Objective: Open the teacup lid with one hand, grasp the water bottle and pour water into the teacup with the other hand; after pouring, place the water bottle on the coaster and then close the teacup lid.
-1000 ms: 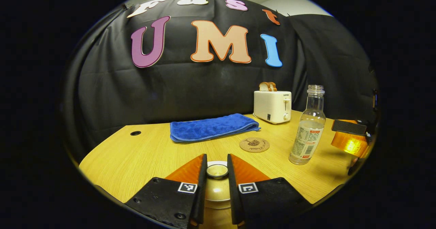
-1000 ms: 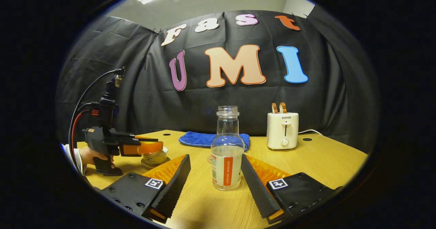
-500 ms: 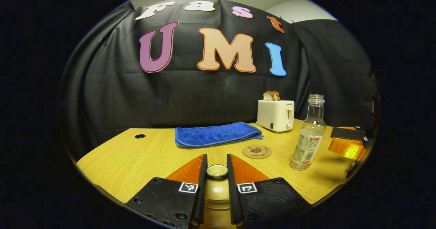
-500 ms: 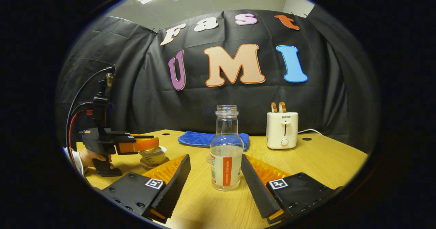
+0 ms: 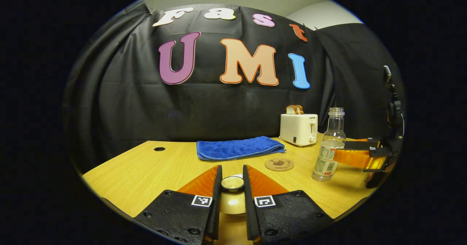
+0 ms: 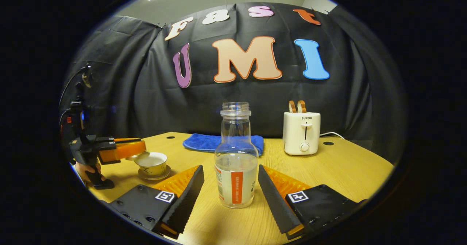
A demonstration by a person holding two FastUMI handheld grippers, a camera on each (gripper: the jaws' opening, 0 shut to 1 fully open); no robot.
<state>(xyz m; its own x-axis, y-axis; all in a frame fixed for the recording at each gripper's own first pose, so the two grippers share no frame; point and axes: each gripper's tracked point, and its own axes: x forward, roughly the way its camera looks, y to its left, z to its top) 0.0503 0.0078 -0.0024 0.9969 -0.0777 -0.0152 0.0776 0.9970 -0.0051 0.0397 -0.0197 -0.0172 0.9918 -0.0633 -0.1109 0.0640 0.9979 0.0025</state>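
Note:
In the left gripper view my left gripper [image 5: 232, 175] is shut on the knob of the pale teacup lid [image 5: 232, 203], which hangs between its fingers. In the right gripper view that same left gripper [image 6: 143, 147] holds the lid [image 6: 134, 157] tilted, up and to the left of the uncovered teacup [image 6: 150, 163] on its saucer [image 6: 155, 177]. The clear, capless water bottle [image 6: 236, 161], partly filled, stands upright between the open fingers of my right gripper [image 6: 230, 170]. The left gripper view also has the bottle [image 5: 328, 146], the right gripper [image 5: 341, 149] around it and the round coaster [image 5: 279, 164].
A folded blue towel [image 5: 239, 148] lies at the back of the wooden table [image 5: 146, 172]. A white toaster [image 6: 301, 133] with bread in it stands at the back right. A hand [image 6: 84, 169] holds the left gripper near the table's left edge.
The left gripper has lifted the lid off the teacup and drawn it back to the left. The right gripper has moved forward, so the bottle stands deeper between its fingers.

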